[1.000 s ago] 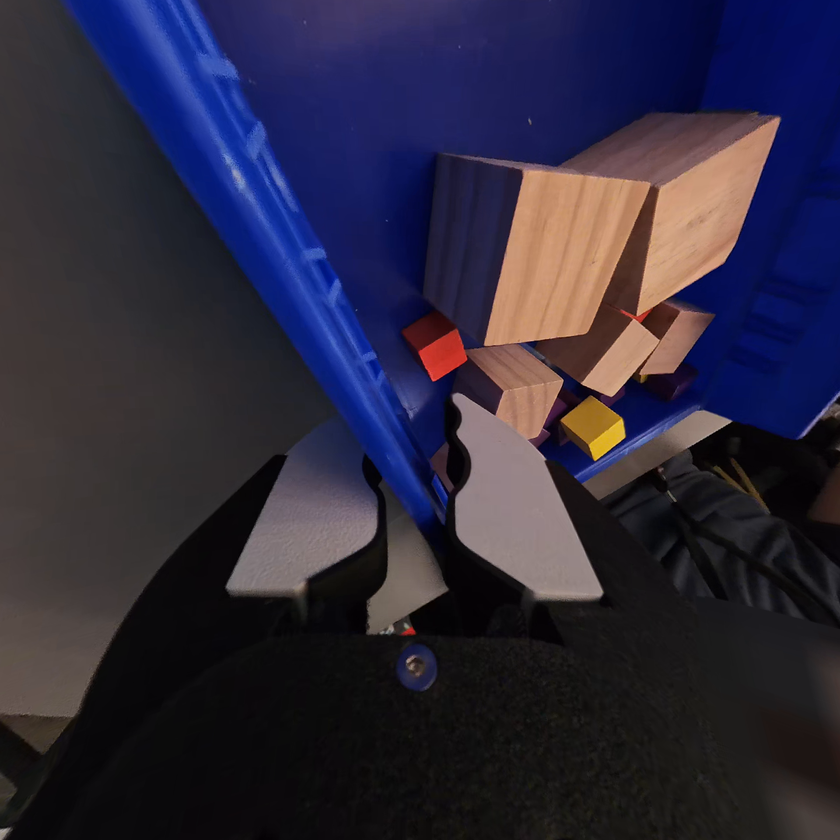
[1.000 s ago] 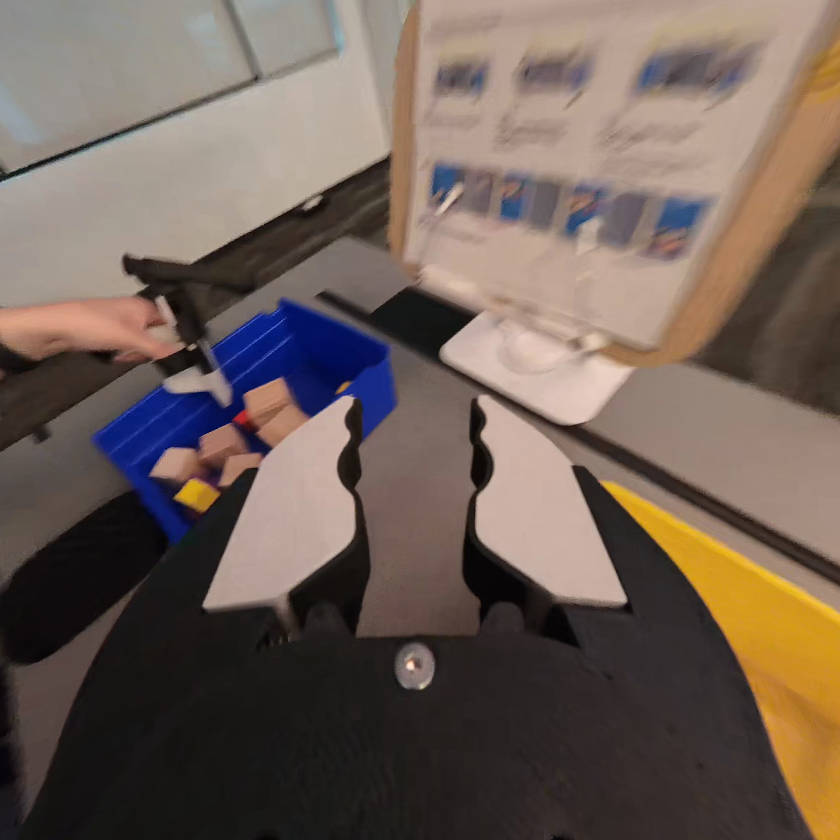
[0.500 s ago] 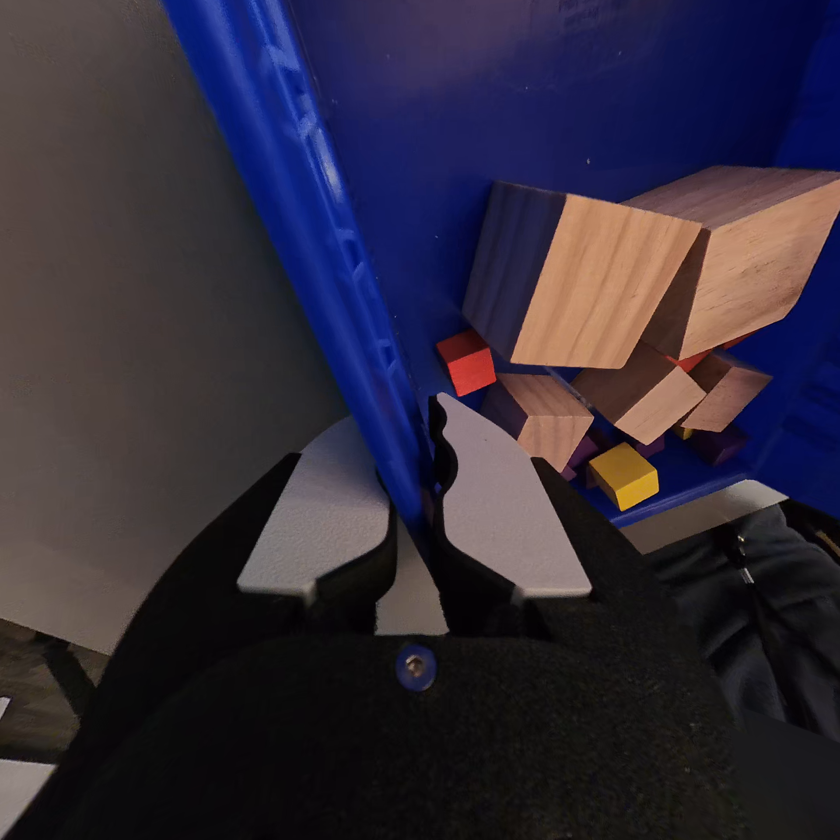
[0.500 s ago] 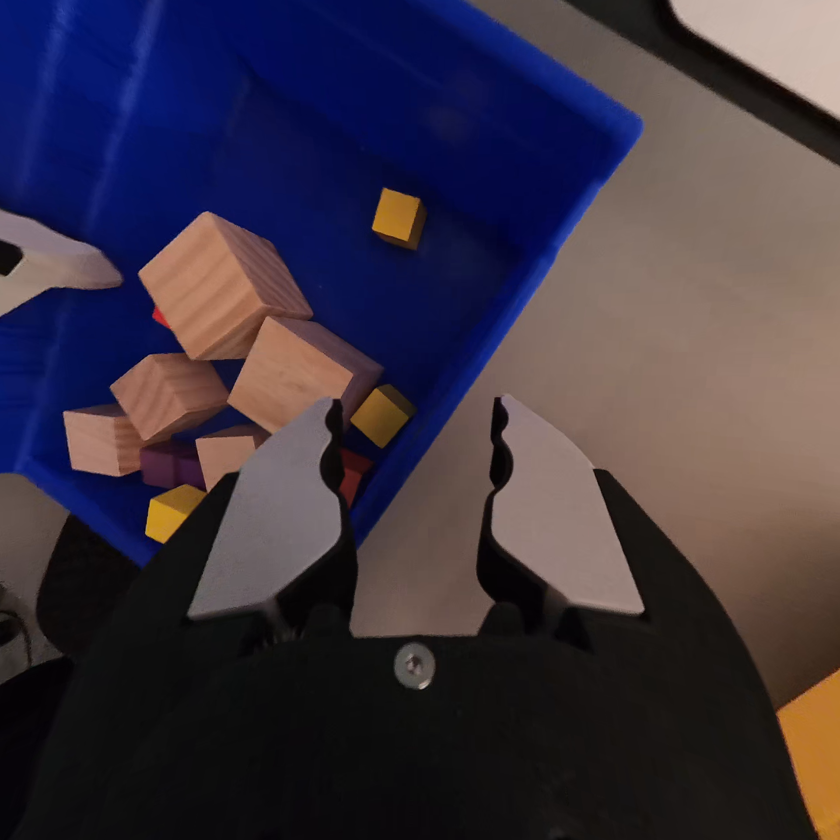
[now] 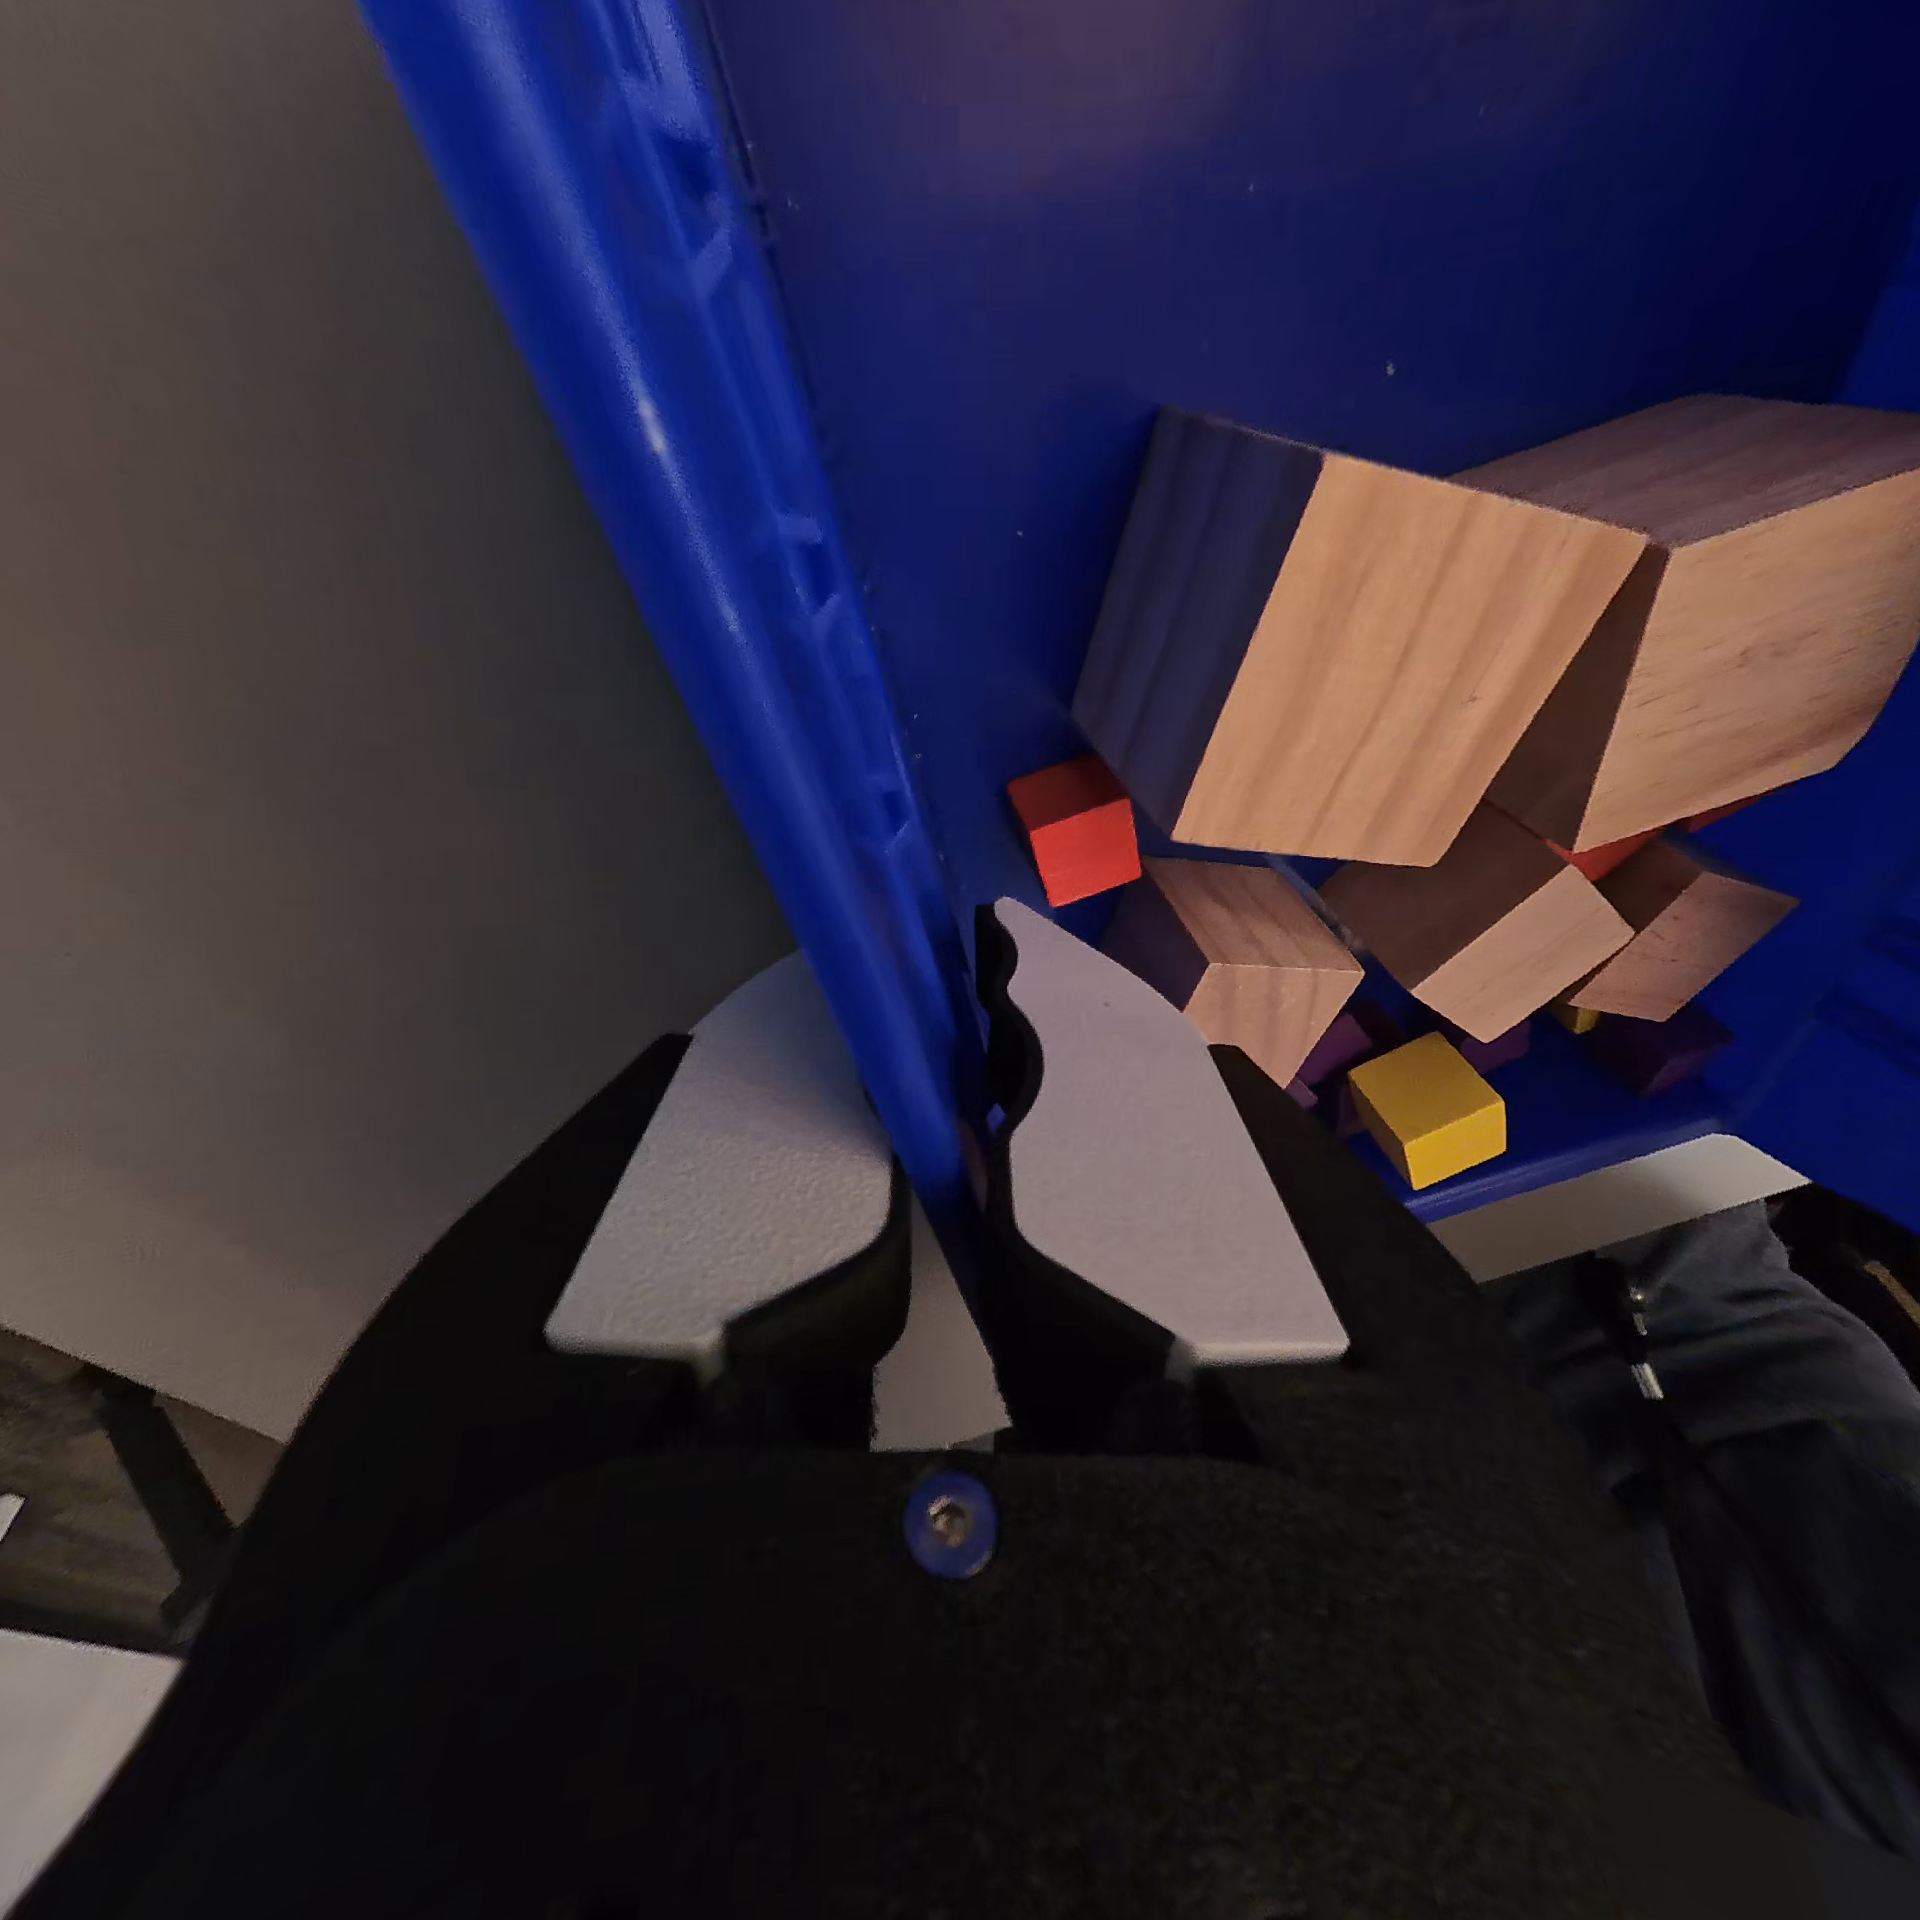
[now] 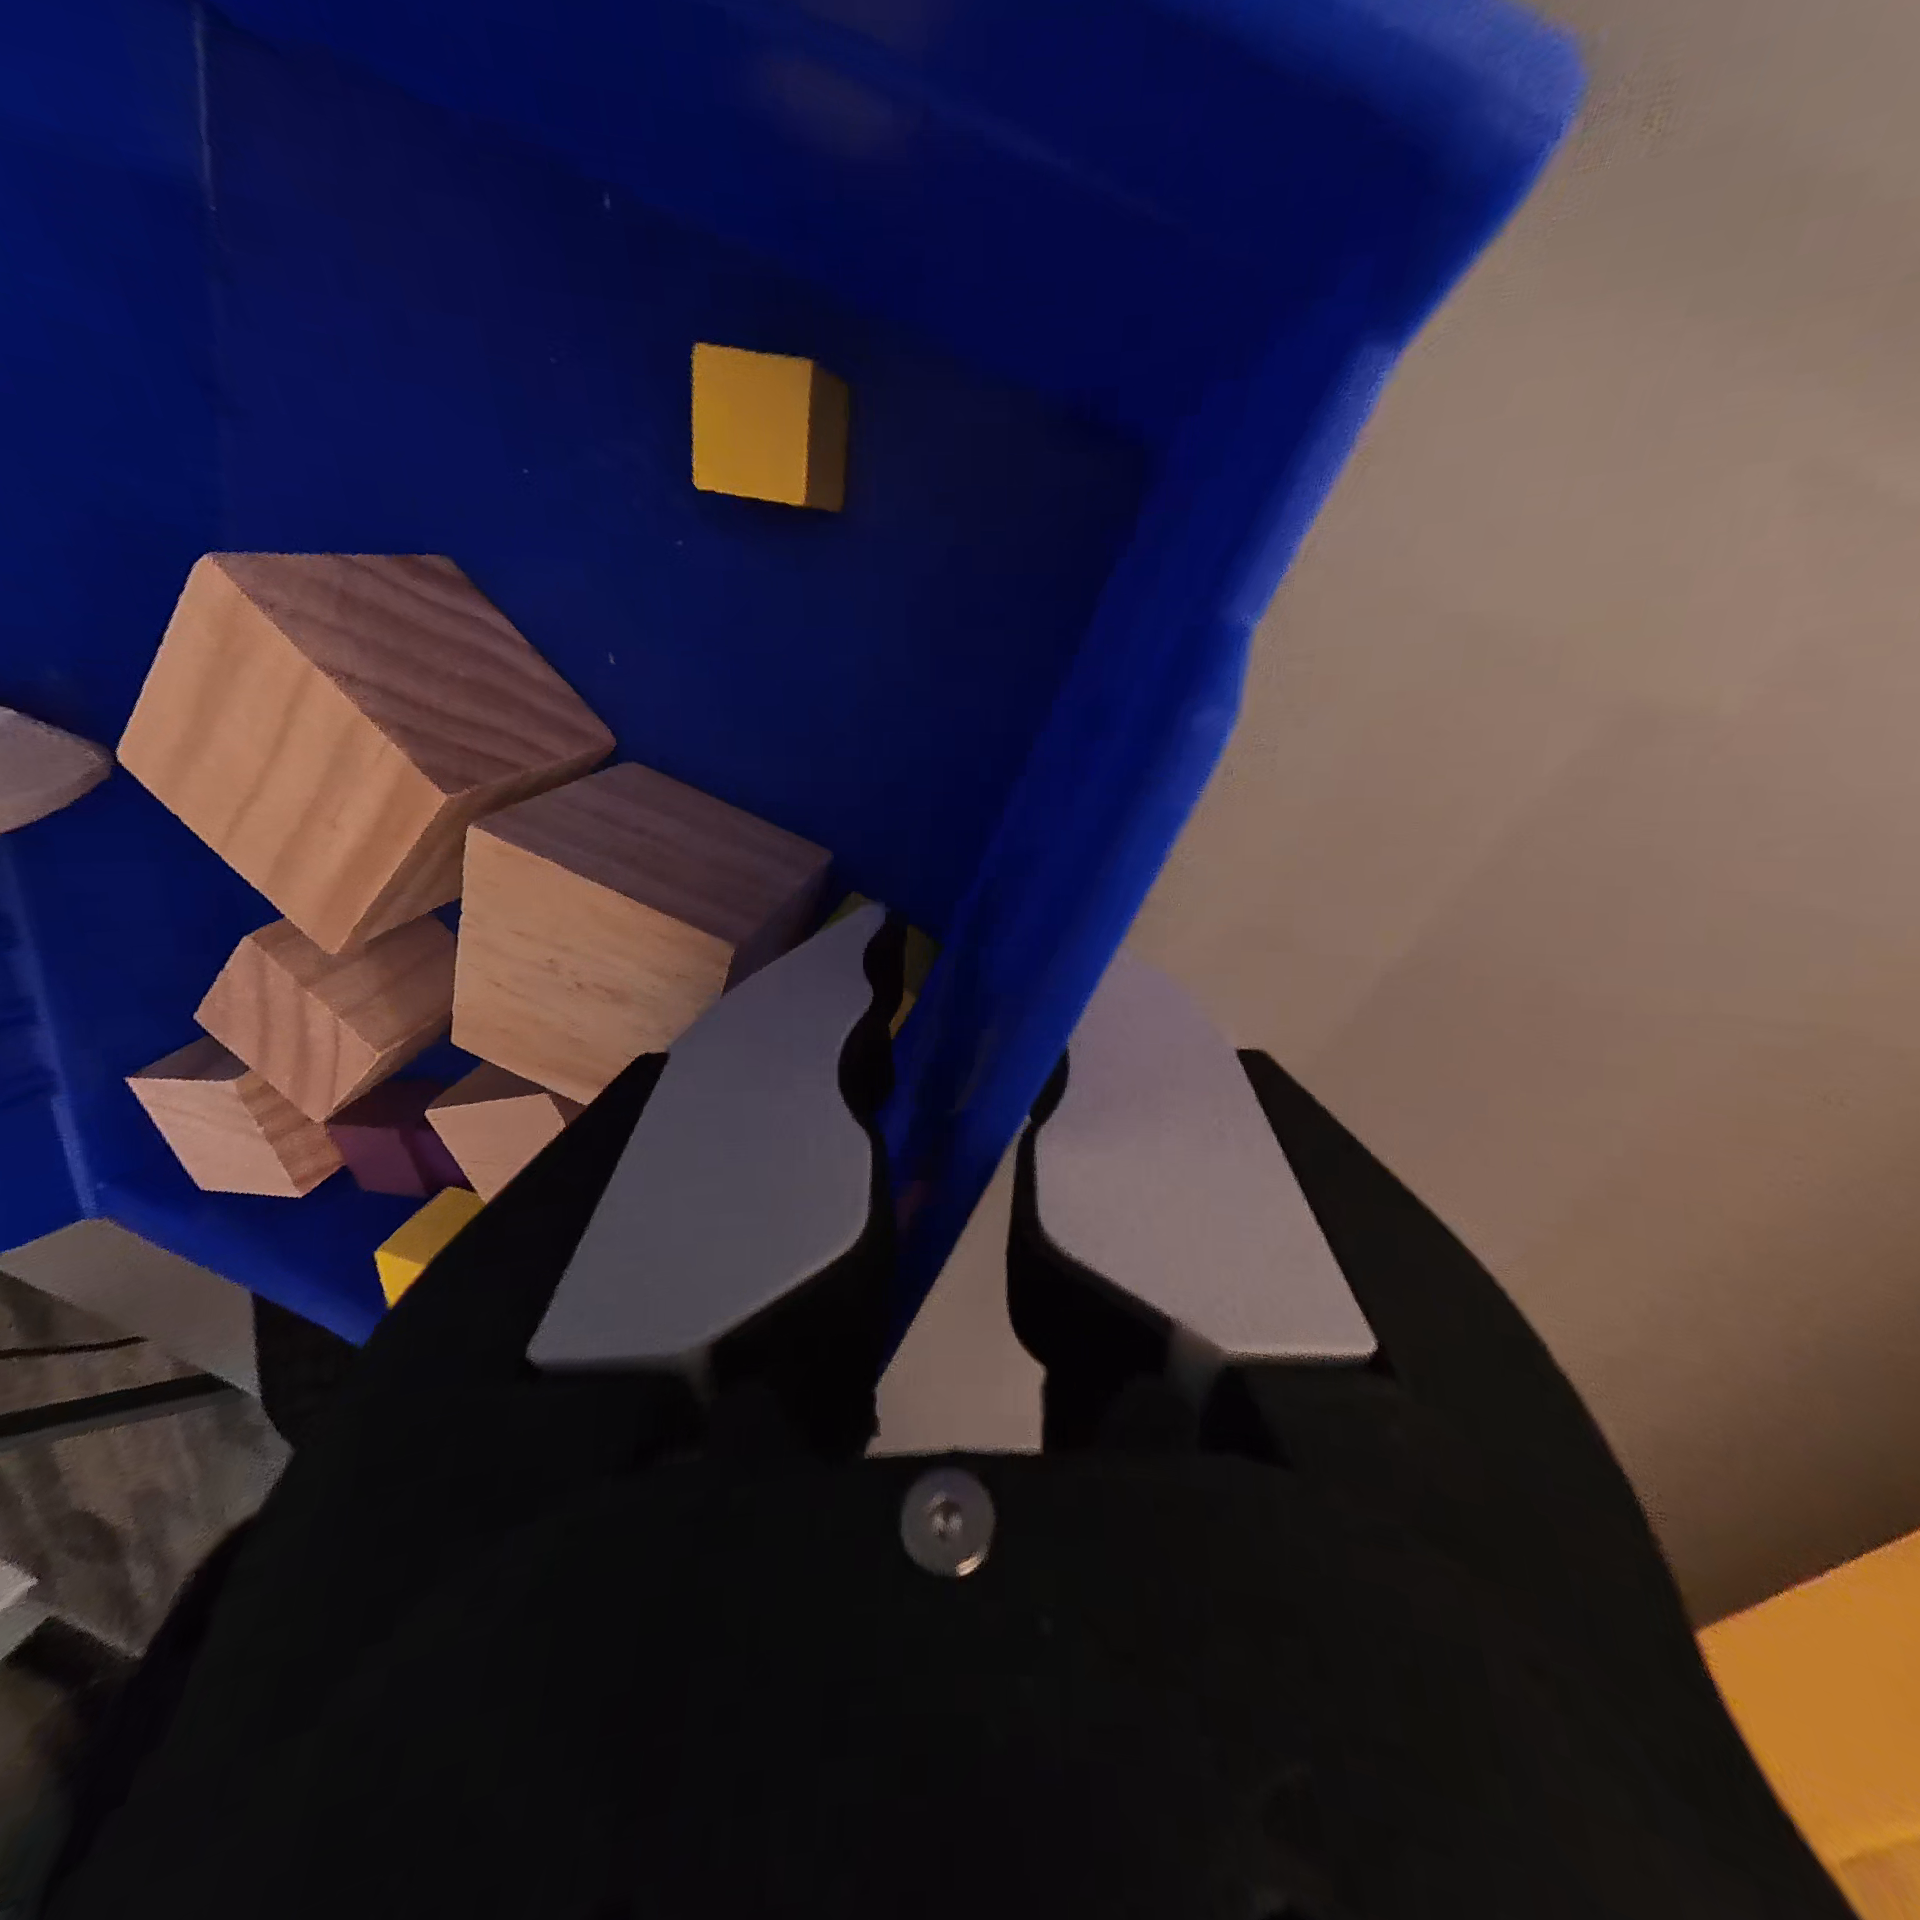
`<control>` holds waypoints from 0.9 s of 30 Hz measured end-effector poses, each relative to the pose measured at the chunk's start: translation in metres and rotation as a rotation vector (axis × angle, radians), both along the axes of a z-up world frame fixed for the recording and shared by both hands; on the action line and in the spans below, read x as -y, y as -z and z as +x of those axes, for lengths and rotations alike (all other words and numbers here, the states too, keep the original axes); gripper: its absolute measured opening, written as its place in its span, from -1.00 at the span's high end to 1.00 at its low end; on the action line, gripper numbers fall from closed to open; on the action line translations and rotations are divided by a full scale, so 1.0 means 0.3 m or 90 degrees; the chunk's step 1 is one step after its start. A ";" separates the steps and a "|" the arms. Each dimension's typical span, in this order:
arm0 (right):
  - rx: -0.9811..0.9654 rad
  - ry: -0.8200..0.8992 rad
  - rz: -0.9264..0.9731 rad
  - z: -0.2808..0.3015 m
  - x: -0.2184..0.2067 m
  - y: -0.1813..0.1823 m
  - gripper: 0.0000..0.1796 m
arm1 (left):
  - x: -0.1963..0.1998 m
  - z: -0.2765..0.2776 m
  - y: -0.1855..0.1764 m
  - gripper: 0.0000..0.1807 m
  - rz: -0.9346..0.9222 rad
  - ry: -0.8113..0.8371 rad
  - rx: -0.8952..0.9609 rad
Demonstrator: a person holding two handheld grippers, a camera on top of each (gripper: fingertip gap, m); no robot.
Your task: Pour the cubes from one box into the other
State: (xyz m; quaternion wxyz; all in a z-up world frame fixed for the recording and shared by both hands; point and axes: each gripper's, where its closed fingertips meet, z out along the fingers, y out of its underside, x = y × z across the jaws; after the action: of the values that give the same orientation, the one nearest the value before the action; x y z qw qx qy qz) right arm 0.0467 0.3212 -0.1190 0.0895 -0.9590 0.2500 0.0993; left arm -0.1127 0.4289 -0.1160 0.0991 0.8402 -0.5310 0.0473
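Note:
A blue box [image 5: 675, 468] holds several wooden cubes [image 5: 1382, 665], a red cube [image 5: 1081, 831], a yellow cube [image 5: 1434, 1107] and purple ones, piled at its near end. My left gripper [image 5: 914, 956] is shut on the box's left wall, one finger inside and one outside. In the right wrist view my right gripper [image 6: 997, 956] is shut on the right wall of the blue box [image 6: 1195, 675], next to the wooden cubes [image 6: 343, 727]. A lone yellow cube [image 6: 764, 426] lies farther in. A corner of the yellow box [image 6: 1818, 1714] shows at the lower right.
The grey table [image 5: 260, 623] lies left of the blue box and also right of it [image 6: 1610, 727]. A person's dark clothing [image 5: 1714, 1455] is just past the box's near end. The table's edge and the floor [image 6: 94, 1455] show at lower left.
My right gripper came down from above the table to the blue box and closed over its right wall. My left gripper kept its hold on the left wall.

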 end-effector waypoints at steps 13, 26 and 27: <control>-0.069 0.034 0.063 0.055 0.040 -0.086 0.91 | 0.049 0.059 -0.224 0.90 0.143 0.007 -0.077; -0.030 0.169 0.163 0.556 0.547 -0.499 0.90 | 0.464 0.662 -0.640 0.90 0.204 0.161 -0.012; -0.019 0.184 0.162 0.605 0.608 -0.523 0.90 | 0.512 0.721 -0.655 0.90 0.197 0.177 0.004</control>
State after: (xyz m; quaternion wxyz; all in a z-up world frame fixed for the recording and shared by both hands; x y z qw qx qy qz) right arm 0.2282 0.1388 0.0380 0.2193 -0.8925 0.3719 0.1305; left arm 0.1036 0.2755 0.0805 -0.0274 0.7640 -0.6430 -0.0464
